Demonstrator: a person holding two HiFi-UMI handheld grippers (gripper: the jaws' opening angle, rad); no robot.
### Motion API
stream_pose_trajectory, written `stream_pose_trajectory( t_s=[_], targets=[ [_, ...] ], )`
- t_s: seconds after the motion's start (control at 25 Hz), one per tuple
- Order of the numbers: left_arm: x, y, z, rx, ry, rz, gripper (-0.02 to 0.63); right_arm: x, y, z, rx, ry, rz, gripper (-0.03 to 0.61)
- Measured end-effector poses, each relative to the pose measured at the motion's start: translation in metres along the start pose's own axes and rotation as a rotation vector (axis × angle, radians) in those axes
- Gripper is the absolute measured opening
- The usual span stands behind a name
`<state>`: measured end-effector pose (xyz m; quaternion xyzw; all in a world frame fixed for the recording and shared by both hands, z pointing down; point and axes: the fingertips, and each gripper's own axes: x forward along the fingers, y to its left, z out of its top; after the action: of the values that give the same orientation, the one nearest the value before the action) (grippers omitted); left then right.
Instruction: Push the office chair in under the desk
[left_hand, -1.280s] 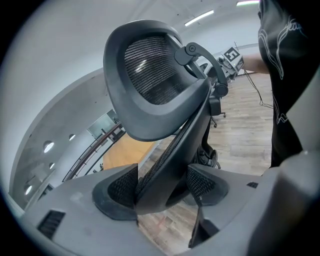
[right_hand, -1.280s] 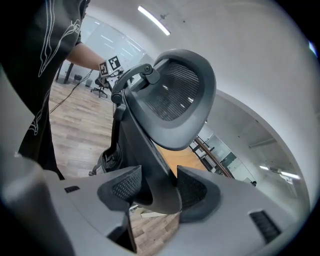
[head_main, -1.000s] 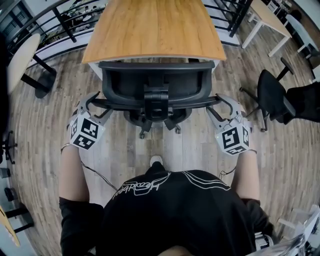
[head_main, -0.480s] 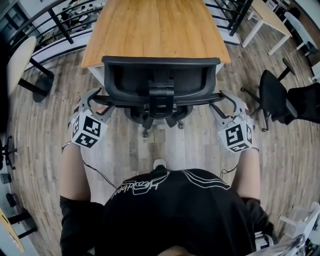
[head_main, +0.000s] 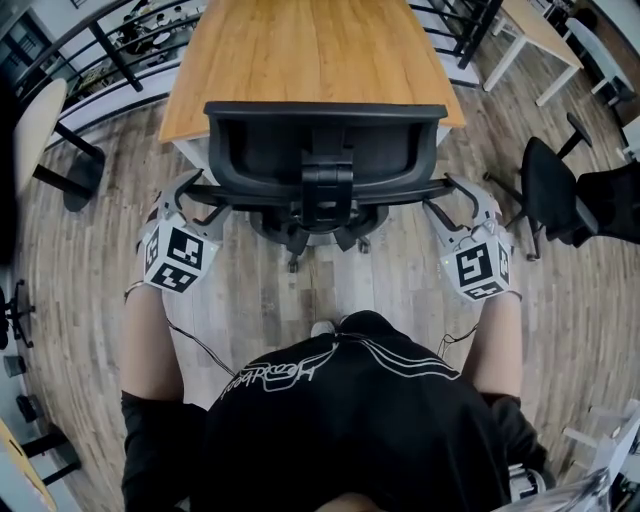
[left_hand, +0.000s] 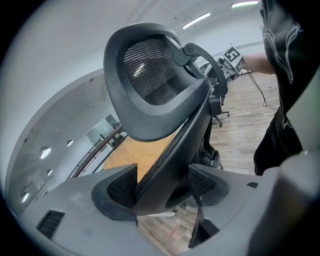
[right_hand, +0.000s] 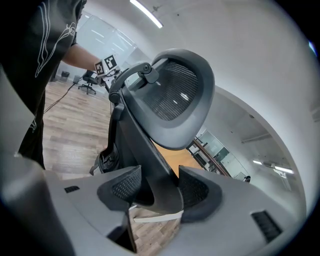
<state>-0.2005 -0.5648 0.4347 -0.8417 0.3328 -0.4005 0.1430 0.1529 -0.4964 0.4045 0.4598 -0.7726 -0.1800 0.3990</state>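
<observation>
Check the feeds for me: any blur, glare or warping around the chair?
Head view: sharp and evenly lit, but fisheye bows the desk edges and floor planks. Left gripper view: dark corners, office chair stretched, glint on its mesh, left tool fills the bottom. Right gripper view: same vignette, glint and crowding by the right tool.

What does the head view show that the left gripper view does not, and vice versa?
Head view only: the desk with its whole top, and the left gripper with its marker cube. Left gripper view only: its jaws shut on the office chair at the backrest edge, and the ceiling lights. Both: the chair, the right gripper, wood floor, black shirt.
</observation>
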Motion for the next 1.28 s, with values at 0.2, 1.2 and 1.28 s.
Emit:
stream_pose_trajectory(
  t_s=[0.2,1.2,1.28],
  targets=[
    [0.009,0.000,-0.005,-0.002,0.003,0.011,0.290,0.008,0.002,-0.005,0.002,-0.017,-0.008,0.249],
    [0.076,0.046,0.015,-0.027,0.034,0.045,0.290,0.079,-0.056,-0.020,-0.015,-0.033,0.038,0.249],
    [0.083,0.051,0.017,-0.027,0.033,0.050,0.290,0.086,-0.062,-0.022,-0.017,-0.032,0.037,0.249]
  ],
)
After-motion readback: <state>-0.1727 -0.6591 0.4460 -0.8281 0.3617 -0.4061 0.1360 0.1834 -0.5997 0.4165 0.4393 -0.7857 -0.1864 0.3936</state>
